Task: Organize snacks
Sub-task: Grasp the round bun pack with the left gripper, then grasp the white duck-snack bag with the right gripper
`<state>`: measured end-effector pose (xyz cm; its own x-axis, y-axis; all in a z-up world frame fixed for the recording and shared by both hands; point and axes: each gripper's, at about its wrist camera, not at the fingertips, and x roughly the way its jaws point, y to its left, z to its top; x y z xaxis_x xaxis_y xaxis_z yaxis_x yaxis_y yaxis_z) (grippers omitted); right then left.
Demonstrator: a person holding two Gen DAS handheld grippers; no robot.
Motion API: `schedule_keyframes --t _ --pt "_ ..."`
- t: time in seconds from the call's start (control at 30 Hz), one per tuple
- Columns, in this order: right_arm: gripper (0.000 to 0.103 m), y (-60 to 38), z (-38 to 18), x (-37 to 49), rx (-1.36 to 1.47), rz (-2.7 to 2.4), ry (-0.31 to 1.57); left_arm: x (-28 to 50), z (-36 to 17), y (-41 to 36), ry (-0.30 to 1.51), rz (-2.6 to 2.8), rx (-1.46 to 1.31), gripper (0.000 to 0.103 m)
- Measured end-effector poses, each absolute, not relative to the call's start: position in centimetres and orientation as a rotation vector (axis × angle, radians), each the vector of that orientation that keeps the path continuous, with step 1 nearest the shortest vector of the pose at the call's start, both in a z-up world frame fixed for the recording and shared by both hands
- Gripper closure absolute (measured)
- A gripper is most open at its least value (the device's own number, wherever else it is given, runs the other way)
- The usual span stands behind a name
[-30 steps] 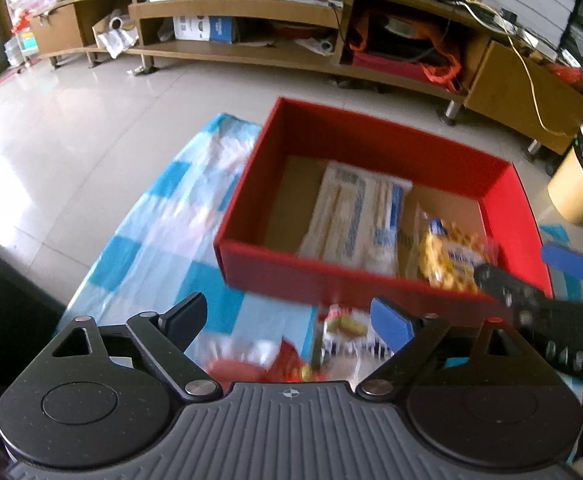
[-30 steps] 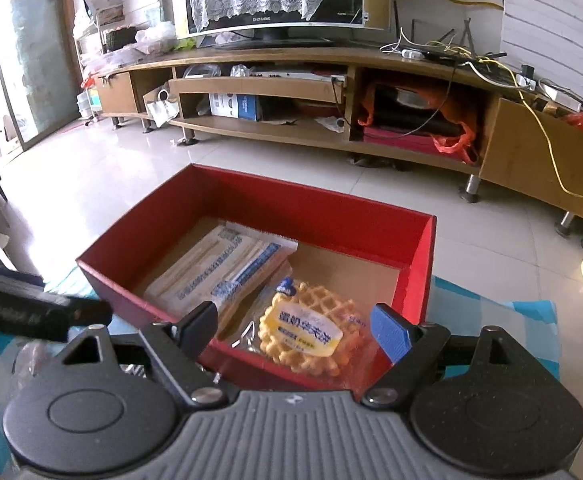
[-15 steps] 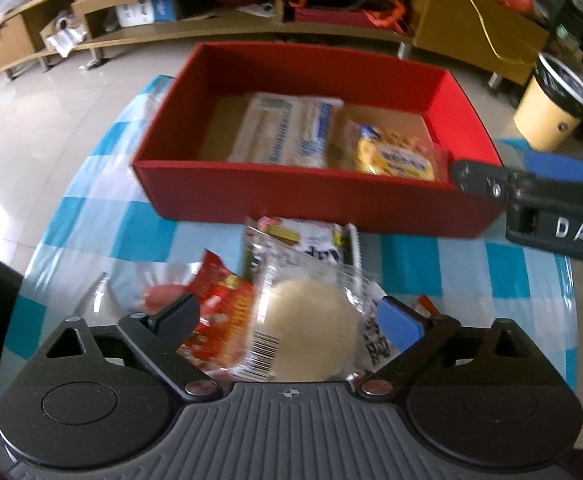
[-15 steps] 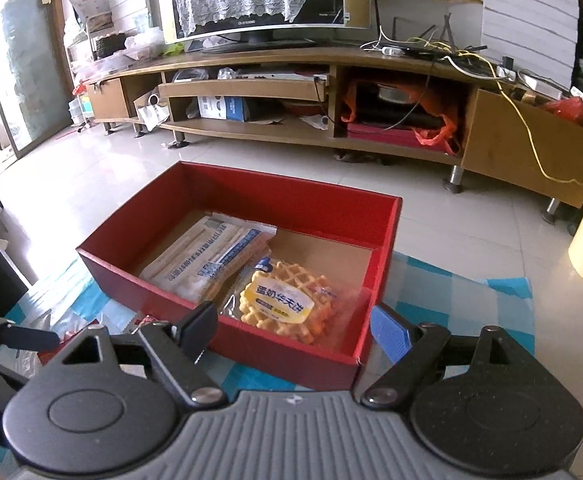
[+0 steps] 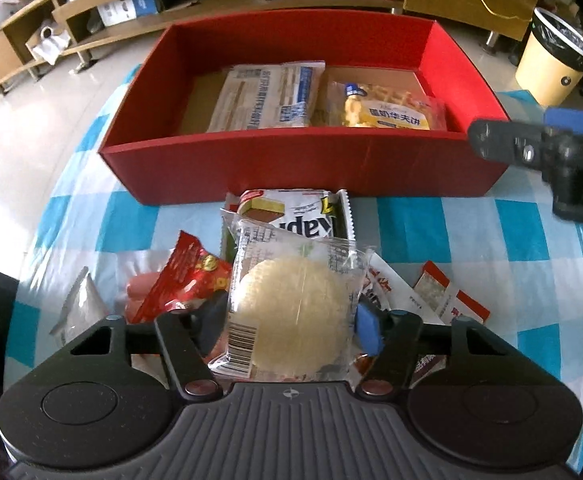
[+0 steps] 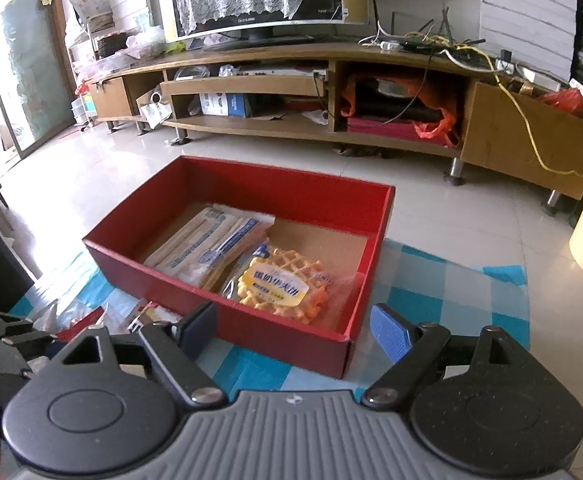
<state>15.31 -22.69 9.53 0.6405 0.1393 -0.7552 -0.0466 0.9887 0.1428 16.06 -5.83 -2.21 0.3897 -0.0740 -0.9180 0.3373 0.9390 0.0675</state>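
Note:
A red box [image 5: 291, 168] stands on the blue-checked cloth and holds a white-and-blue biscuit pack [image 5: 269, 96] and a waffle pack [image 5: 387, 114]. In front of it lies a pile of snacks. My left gripper [image 5: 291, 322] has closed around a clear packet with a round pale cake [image 5: 291, 308], both pads touching its sides. Under it lie a white sandwich-biscuit pack [image 5: 291, 216] and a red packet [image 5: 187, 276]. My right gripper [image 6: 291, 330] is open and empty, in front of the box's right near corner [image 6: 343, 356]; it also shows in the left wrist view [image 5: 551, 148].
More sachets [image 5: 439, 296] lie right of the pile and a clear bag [image 5: 79, 308] to the left. The table's round edge falls off to a tiled floor. A TV cabinet [image 6: 331, 92] and a beige bin [image 5: 551, 60] stand beyond.
My left gripper has come down onto the snack pile and narrowed its jaws onto the round cake packet. My right gripper has drawn back and right from the box, staying open.

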Motion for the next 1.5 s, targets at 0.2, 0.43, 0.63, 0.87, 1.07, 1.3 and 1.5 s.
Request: schedule_keyframes --t 0.2,0.43,0.63,0.87,1.07,1.3,1.5 --pt "0.021 -21.5 8.8 14.4 0.096 0.131 0.908 15.9 -0.9 -3.6 1.161 -0.272 0.164 0.037" --pt "0.021 -18.7 7.2 13.8 0.071 0.217 0.970 16.2 1.3 -0.4 1.129 -0.260 0.061 0.037" --pt "0.021 -15.4 5.3 14.4 0.009 0.297 1.022 16.7 1.5 1.1 1.134 -0.249 0.020 0.037" --pt "0.021 -13.6 2.8 14.8 -0.034 0.334 1.101 17.1 0.7 1.5 1.163 -0.252 0.011 0.037" --pt "0.034 -14.2 3.2 14.7 -0.006 0.350 1.088 16.9 0.6 1.2 1.168 -0.259 0.016 0.037" --pt "0.033 -13.9 3.1 14.8 -0.036 0.359 1.100 16.9 0.4 1.0 1.169 -0.259 0.026 0.037" --pt "0.017 -13.4 2.9 14.8 -0.061 0.406 1.123 16.9 0.1 0.7 1.174 -0.271 0.039 0.036"
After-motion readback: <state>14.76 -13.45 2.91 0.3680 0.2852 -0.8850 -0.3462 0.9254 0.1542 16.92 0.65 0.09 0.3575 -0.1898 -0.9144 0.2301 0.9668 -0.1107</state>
